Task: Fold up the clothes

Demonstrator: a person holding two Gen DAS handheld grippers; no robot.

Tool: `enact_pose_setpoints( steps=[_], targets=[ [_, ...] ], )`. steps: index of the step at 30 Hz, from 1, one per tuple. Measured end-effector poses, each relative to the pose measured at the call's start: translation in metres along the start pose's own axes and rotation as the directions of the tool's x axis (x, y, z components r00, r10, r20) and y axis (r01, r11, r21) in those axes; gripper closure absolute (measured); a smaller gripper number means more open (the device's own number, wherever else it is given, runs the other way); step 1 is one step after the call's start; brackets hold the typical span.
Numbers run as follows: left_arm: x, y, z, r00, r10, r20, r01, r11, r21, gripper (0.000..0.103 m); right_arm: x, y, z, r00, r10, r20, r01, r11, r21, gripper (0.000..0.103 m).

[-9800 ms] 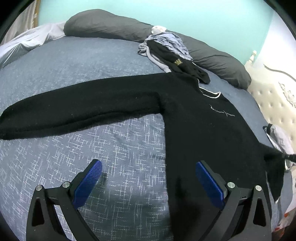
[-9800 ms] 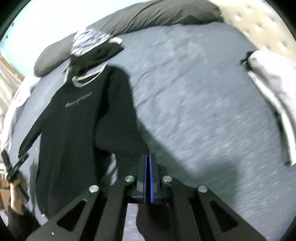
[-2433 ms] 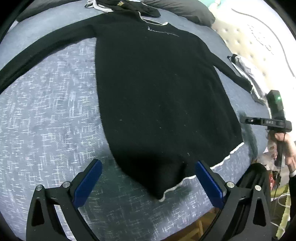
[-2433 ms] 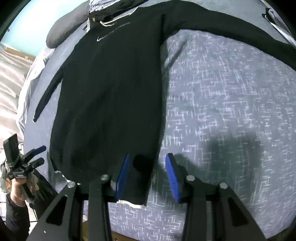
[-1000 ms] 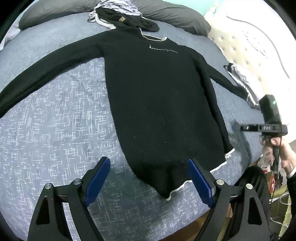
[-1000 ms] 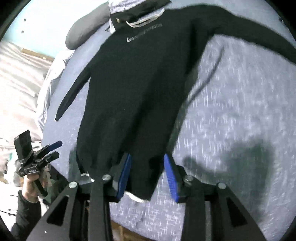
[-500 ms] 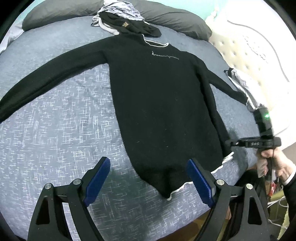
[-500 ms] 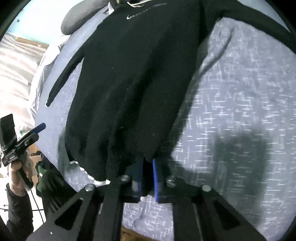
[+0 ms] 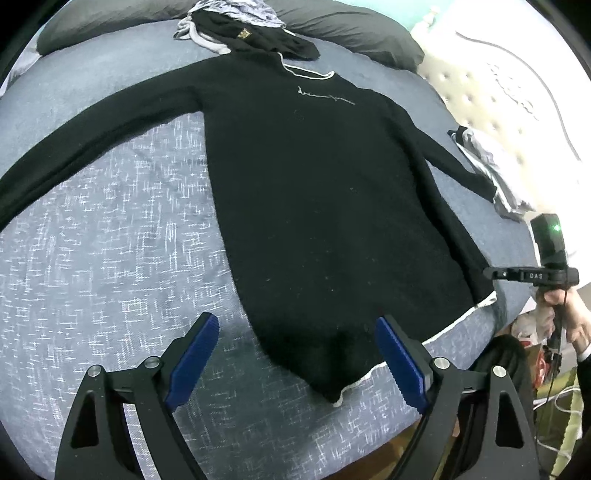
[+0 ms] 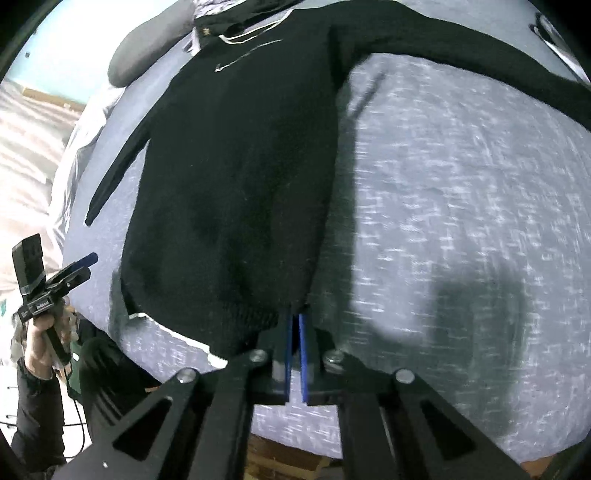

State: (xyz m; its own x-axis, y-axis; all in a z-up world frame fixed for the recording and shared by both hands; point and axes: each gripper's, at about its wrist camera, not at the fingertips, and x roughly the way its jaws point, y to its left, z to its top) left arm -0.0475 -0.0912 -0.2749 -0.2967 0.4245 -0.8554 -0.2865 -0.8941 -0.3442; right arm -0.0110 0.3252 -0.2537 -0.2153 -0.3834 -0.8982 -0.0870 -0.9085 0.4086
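Note:
A long black sweater (image 9: 317, 192) lies spread face up on the blue-grey bed (image 9: 110, 251), sleeves out to both sides, white-trimmed hem toward me. My left gripper (image 9: 297, 354) is open, its blue pads either side of the hem's left corner, above the cloth. In the right wrist view the sweater (image 10: 236, 177) fills the middle, and my right gripper (image 10: 294, 332) is shut on its hem at the right corner. That gripper also shows at the right edge of the left wrist view, held in a hand (image 9: 565, 314).
Other clothes (image 9: 251, 26) are heaped by the dark pillow (image 9: 354, 33) at the far side. A grey garment (image 9: 487, 170) lies near the padded headboard (image 9: 509, 85). The bed's front edge runs just under both grippers. The person's hand (image 10: 40, 332) holds the left gripper.
My right gripper has closed on the sweater's hem corner and lifted it slightly. My left gripper has drawn back a little, staying open over the other hem corner.

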Motion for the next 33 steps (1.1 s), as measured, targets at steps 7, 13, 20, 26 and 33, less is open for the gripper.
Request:
enact_pose_setpoints(
  steps=[7, 13, 20, 26, 33],
  targets=[
    [0.005, 0.002, 0.003, 1.0, 0.02, -0.02, -0.02, 1.0, 0.001, 0.013, -0.032, -0.036, -0.003, 0.998, -0.035, 0.049, 0.033, 0.998, 0.046, 0.1],
    [0.006, 0.003, 0.003, 0.999, 0.022, -0.032, -0.022, 1.0, 0.001, 0.013, -0.01, -0.055, -0.015, 0.998, -0.067, -0.005, 0.067, 0.996, 0.067, 0.101],
    [0.01, 0.008, -0.002, 0.998, 0.01, -0.055, -0.011, 1.0, -0.022, 0.013, -0.005, -0.06, -0.015, 0.997, -0.075, -0.002, 0.075, 0.995, 0.069, 0.101],
    [0.02, 0.004, -0.011, 0.996, -0.026, -0.082, 0.024, 0.999, -0.025, 0.013, -0.003, -0.061, -0.016, 0.998, -0.065, 0.004, 0.065, 0.996, 0.062, 0.1],
    [0.037, 0.004, -0.019, 0.992, -0.037, -0.122, 0.03, 0.998, -0.057, 0.013, 0.0, -0.059, -0.018, 0.998, -0.058, 0.013, 0.057, 0.996, 0.062, 0.1]
  ],
)
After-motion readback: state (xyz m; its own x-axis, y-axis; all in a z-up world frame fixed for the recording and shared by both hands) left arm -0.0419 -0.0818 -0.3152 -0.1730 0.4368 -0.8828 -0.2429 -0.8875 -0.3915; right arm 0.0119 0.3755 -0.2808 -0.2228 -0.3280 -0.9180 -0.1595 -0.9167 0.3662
